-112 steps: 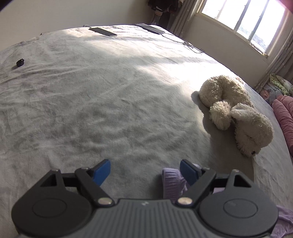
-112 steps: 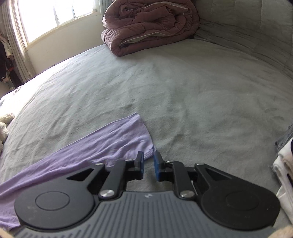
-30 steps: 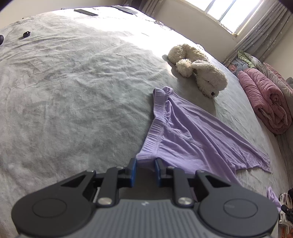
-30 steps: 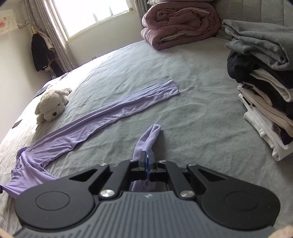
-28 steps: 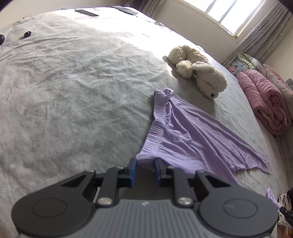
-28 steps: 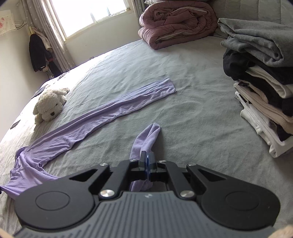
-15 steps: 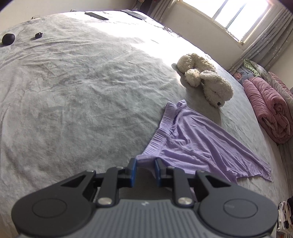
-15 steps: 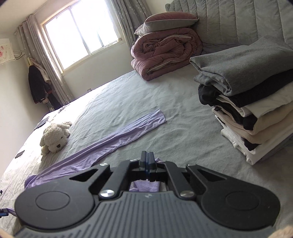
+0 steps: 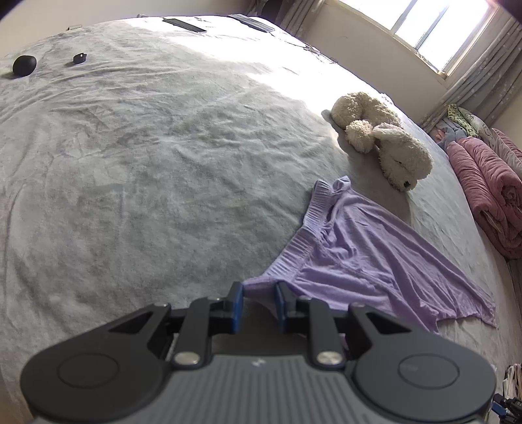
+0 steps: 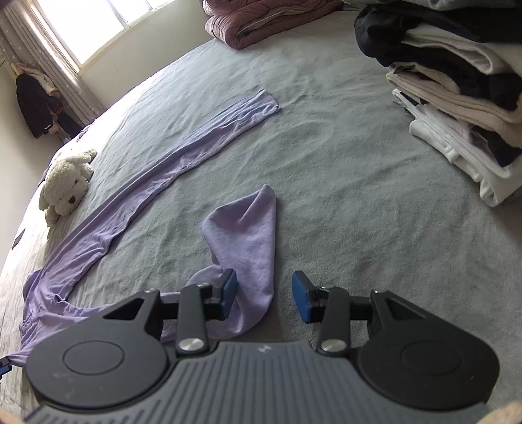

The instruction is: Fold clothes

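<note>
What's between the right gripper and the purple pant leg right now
Nothing visible. The right gripper is open, and the nearer leg of the purple pants lies between its fingers on bare bedding, against the left pad. The clothes stack sits well off to the right.

Black tongs [image 10: 264,292] with blue pads [image 10: 299,295], ribbed grey housing, 2 silver screws.

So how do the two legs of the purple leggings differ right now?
The far leg lies stretched out long and mostly flat across the bed, its cuff pointing toward the pink duvet. The near leg is short-looking, doubled back and bunched, lying partly between the open fingers of the right gripper. The far leg has nothing touching it. Both are the same lilac knit and join at the waistband, which the left gripper pinches.
</note>
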Tool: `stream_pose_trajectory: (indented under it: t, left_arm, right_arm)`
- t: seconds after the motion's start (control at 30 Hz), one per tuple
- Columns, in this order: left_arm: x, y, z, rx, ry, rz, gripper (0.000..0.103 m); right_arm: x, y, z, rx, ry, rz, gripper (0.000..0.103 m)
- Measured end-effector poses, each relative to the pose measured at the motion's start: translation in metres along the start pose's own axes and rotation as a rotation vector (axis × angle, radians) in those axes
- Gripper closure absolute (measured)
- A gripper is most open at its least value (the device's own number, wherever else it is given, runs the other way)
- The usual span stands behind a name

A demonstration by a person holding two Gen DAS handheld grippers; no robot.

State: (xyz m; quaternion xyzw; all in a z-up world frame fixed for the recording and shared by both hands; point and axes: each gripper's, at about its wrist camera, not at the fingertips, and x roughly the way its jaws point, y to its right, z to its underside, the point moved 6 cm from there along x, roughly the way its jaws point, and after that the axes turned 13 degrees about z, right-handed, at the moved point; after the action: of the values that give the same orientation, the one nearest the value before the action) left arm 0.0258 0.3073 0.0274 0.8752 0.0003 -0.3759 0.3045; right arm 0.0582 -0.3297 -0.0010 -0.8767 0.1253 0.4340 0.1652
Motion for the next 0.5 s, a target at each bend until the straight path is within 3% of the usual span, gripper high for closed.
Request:
stream_pose_trajectory:
  t: [0.13,0.2,0.23,0.5]
  left_arm:
    - [-0.004,-0.003,-0.003,0.010,0.017,-0.006,0.082]
    - [0.000,-0.004,0.000,0.018,-0.001,-0.018,0.082]
    - [0.002,-0.004,0.001,0.020,-0.008,-0.024,0.082]
    - [-0.005,-0.007,-0.004,0.003,0.026,0.004,0.082]
  right_arm:
    - [0.008,-0.011,-0.002,-0.062,0.025,0.039,0.061]
    - [0.012,-0.017,-0.002,-0.093,0.037,0.058,0.083]
    - [0.014,-0.019,-0.003,-0.109,0.043,0.068,0.101]
    - [-0.029,-0.012,-0.032,-0.025,0.238,0.075,0.101]
